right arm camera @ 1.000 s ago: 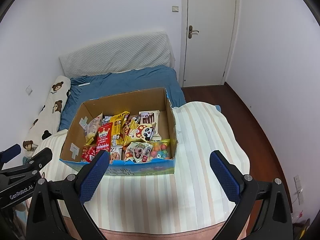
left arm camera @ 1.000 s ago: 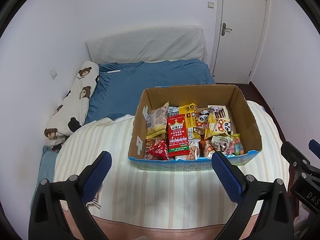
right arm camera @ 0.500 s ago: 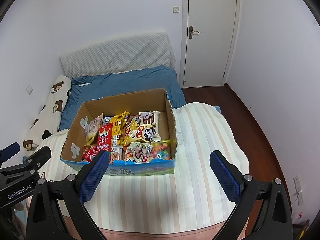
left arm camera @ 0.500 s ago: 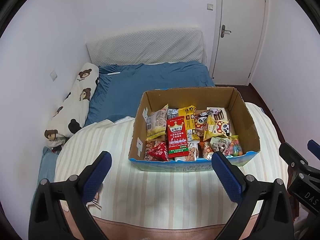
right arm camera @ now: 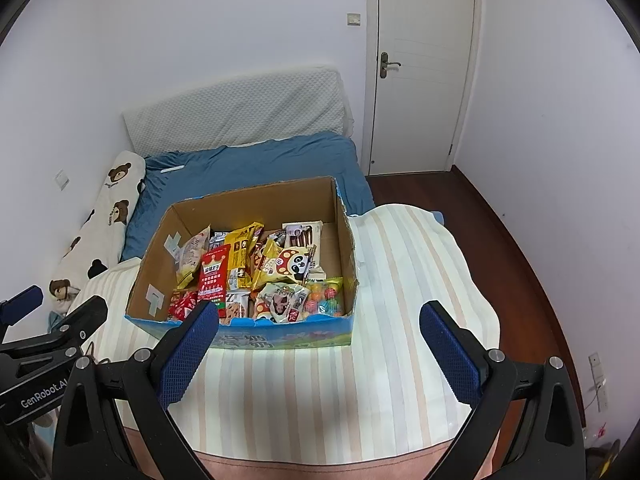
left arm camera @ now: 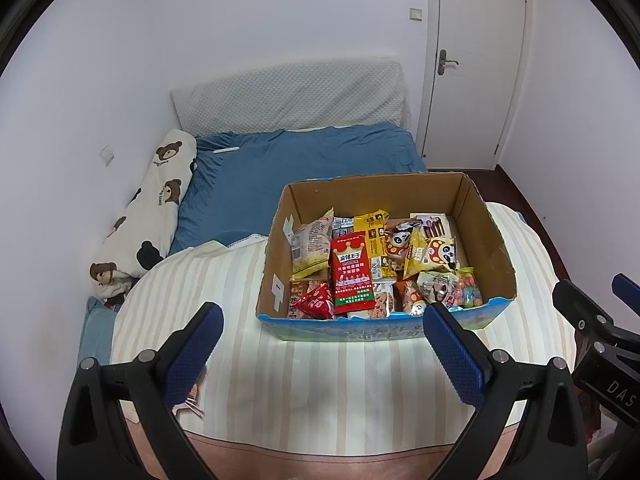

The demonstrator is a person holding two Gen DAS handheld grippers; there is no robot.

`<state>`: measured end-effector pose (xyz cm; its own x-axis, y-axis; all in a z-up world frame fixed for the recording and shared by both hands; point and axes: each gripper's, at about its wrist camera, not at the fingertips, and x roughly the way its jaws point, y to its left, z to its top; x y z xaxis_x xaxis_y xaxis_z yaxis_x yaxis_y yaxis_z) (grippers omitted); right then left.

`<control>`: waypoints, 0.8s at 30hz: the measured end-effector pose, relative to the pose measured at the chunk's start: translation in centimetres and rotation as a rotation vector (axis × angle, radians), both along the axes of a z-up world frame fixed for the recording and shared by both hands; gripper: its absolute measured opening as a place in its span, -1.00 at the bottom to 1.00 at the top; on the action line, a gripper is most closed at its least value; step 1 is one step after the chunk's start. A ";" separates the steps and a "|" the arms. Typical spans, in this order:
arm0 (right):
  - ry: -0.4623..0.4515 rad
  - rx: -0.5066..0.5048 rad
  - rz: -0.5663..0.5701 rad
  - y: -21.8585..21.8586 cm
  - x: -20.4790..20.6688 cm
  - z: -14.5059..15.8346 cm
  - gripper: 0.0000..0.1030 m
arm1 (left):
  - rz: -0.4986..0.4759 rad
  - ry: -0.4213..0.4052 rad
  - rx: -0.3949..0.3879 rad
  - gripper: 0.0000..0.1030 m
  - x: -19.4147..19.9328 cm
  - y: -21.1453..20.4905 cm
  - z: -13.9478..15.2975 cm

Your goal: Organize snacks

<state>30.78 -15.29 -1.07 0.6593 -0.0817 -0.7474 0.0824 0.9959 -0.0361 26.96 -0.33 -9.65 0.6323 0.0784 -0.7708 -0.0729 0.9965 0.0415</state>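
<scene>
1. Nearest the cameras: the left gripper and the right gripper both stand released, blue pads spread wide with nothing between them. Each hangs above the striped blanket, short of the box and touching nothing.

2. Change over the last second: very little. Both views have drifted only slightly, so the box sits a touch lower and nearer in frame; no packet has moved and neither jaw gap has altered. For the task this reads as a hovering pause or slow approach, not a handling action.

3. Just beyond the pads: the cardboard box rests on the blanket, its blue printed front wall facing the grippers. In the left view it lies ahead and to the right; in the right view, ahead and to the left. It thus lies roughly between the two grippers.

4. Inside the box: the snacks lie packed toward the front and middle, among them a red packet lying flat. All visible packets are in the box; none shows on the blanket. The scene fits either snacks already gathered or snacks waiting to be sorted.

5. Farthest: a blue mattress and a closed door.
</scene>
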 end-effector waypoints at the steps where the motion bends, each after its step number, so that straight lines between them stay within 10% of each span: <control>1: 0.001 0.000 0.001 0.0 0.0 0.0 0.99 | 0.000 -0.002 0.003 0.99 0.0 0.0 0.0; 24: 0.023 0.018 0.036 0.0 -0.1 0.2 0.99 | -0.001 -0.008 0.011 0.99 -0.3 -0.1 0.0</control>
